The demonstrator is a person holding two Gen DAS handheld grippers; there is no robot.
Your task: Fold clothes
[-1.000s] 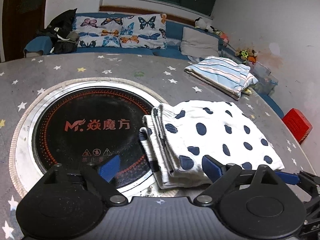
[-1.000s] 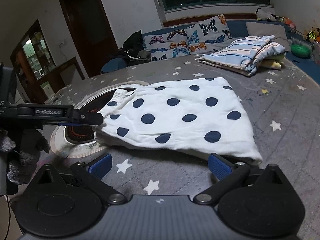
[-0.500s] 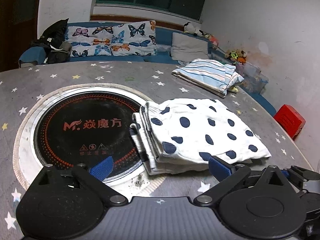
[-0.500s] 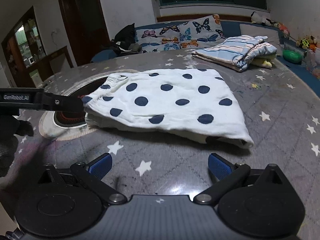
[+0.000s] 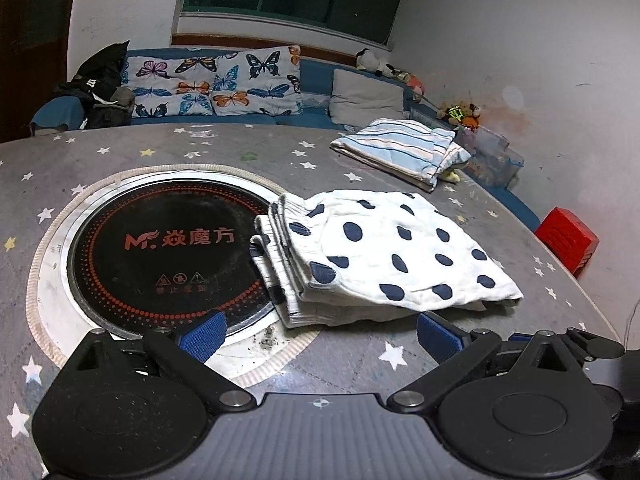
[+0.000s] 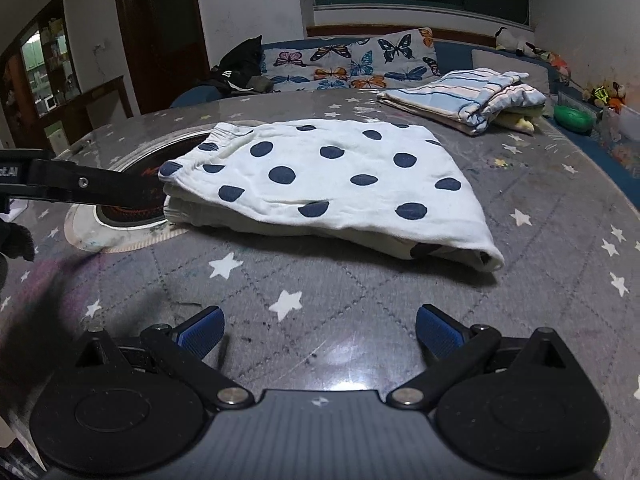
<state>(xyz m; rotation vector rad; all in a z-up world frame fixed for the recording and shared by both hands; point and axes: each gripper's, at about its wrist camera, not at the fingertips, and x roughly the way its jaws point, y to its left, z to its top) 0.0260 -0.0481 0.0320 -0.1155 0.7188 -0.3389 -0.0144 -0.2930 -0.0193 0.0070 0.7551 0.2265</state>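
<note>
On the star-patterned table (image 6: 360, 280), a folded polka-dot garment (image 6: 332, 184) is laid flat, one end lapping over the rim of the round cooktop (image 5: 160, 240) set into the tabletop. A second folded piece, striped in blue and white (image 6: 460, 96), is seen well apart, near the table's far edge.

The left gripper (image 5: 320, 330) is held just short of the garment's near edge with its jaws spread wide; they have just been opening, and nothing lies between them. The right gripper (image 6: 320, 328) is likewise held wide and empty, above bare tabletop near the bundle's long side. From the right wrist view, one finger of the left gripper is seen close beside the layered end over the cooktop.

The fold is judged complete, or nearly so. Trouble could be caused by a blue pad catching the loose, stacked edges when a gripper is moved off, so that layers are dragged askew. The upper layer could also be slid off the lower ones if the bundle is lifted by one corner only.
</note>
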